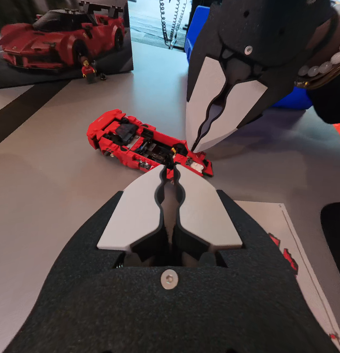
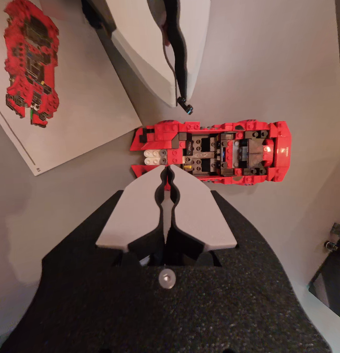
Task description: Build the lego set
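- Car (image 2: 211,152), red and half built, lies on the grey table (image 2: 260,66) with its long axis running left to right across the right wrist view, nose to the right.
- Left gripper (image 2: 181,104) pinches a small black piece (image 2: 186,107) at its tips, just beside the car's far side near the tail.
- Right gripper (image 2: 167,168) is nearly closed, seemingly empty, tips at the car's near tail edge; contact unclear.
- Left is likely the placing hand, so the piece goes down and across onto the tail end.
- Writing: a page number on the instruction sheet (image 2: 79,124), small marks on the car's nose; the box (image 1: 60,38) pictures the finished car.
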Demonstrator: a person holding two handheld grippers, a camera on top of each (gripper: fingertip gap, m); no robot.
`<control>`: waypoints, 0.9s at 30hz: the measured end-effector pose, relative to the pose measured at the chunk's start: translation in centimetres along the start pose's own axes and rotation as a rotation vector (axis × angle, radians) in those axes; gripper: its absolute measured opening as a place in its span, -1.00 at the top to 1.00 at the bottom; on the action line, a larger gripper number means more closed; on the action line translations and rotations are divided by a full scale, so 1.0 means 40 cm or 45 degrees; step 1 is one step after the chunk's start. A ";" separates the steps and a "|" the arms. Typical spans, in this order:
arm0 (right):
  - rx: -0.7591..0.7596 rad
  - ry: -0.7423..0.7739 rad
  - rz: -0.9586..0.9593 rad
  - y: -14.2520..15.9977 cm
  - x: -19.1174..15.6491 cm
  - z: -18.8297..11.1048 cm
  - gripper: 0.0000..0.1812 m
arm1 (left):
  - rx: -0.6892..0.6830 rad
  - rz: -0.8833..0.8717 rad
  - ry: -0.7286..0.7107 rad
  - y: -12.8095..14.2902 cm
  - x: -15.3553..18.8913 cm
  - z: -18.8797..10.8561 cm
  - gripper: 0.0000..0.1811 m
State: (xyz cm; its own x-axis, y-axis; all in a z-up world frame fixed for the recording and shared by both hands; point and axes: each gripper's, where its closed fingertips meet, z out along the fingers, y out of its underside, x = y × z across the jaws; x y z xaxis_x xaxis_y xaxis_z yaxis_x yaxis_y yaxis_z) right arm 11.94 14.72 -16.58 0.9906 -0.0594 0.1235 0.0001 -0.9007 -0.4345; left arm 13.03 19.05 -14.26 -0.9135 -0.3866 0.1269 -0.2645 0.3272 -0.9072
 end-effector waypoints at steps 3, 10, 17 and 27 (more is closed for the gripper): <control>-0.042 -0.008 -0.010 0.006 -0.003 0.009 1.00 | -0.001 -0.013 0.007 0.009 -0.003 0.001 0.94; -0.104 -0.024 0.007 0.007 0.000 0.012 1.00 | 0.011 -0.031 0.023 0.011 -0.005 -0.003 0.94; -0.204 -0.065 0.040 0.009 0.001 0.016 1.00 | 0.006 -0.044 0.044 0.014 -0.001 -0.003 0.94; -0.291 -0.024 0.066 0.011 0.001 0.017 1.00 | 0.000 -0.064 0.068 0.017 0.001 -0.003 0.94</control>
State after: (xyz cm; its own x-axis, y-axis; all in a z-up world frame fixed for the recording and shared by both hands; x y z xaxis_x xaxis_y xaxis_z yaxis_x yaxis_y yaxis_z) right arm 12.06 14.62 -17.39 0.9908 -0.1020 0.0886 -0.0797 -0.9708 -0.2261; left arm 12.77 19.35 -14.84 -0.9142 -0.3562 0.1935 -0.3105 0.3087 -0.8990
